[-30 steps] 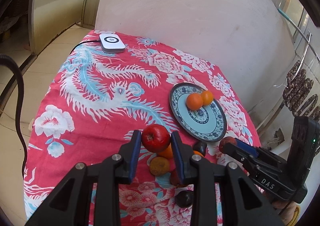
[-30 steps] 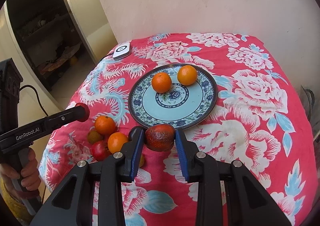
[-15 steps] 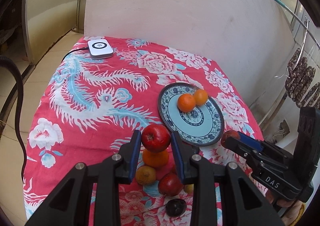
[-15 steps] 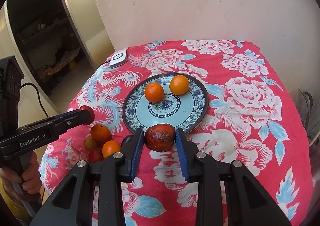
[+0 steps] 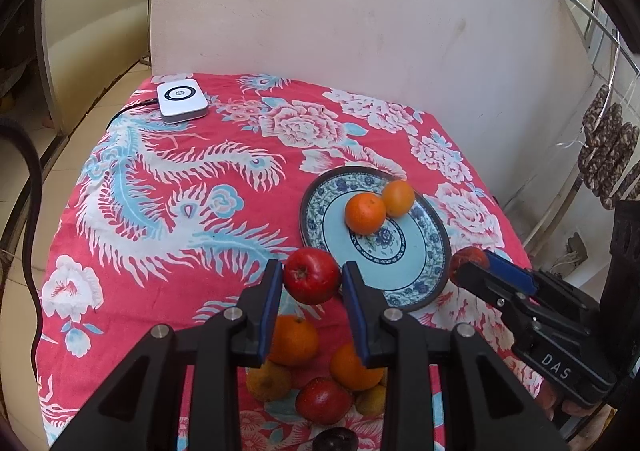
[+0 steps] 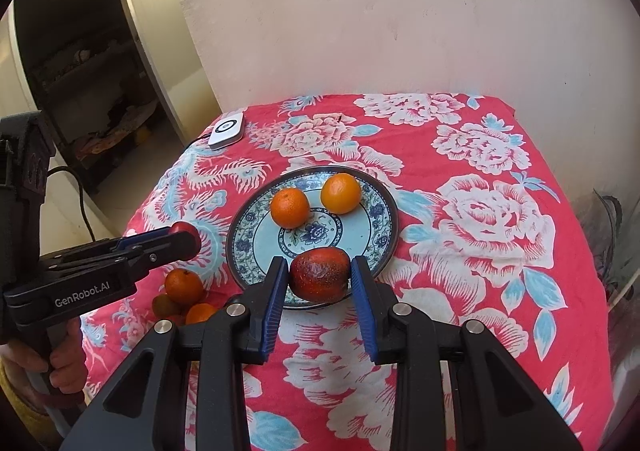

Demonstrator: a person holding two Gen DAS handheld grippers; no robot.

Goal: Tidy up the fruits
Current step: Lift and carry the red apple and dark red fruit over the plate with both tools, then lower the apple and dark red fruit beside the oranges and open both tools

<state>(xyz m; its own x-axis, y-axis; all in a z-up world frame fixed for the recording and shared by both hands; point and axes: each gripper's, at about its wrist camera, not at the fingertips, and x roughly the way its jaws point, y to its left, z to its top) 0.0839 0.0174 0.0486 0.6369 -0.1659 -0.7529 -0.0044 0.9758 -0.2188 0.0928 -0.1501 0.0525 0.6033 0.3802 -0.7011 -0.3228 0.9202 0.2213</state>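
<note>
My left gripper [image 5: 312, 283] is shut on a red apple [image 5: 312, 276], held above a pile of loose fruit [image 5: 320, 371] near the table's front edge. My right gripper [image 6: 319, 281] is shut on a dark red, bruised fruit [image 6: 319, 278], held above the near rim of the blue-patterned plate [image 6: 372, 247]. Two oranges [image 6: 290, 208] [image 6: 341, 193] lie on the plate's far half. In the left wrist view the plate [image 5: 416, 275] lies right of the apple, and the right gripper [image 5: 472, 271] comes in from the right.
A white box with a cable [image 5: 182, 102] sits at the table's far left corner. The red floral cloth [image 5: 180, 191] covers the table. A wall stands behind the table. The left gripper also shows in the right wrist view [image 6: 184, 241], above the fruit pile [image 6: 182, 293].
Both grippers rose and drew back with their fruit still held. The plate and fruit pile now look farther away and lower in both views.
</note>
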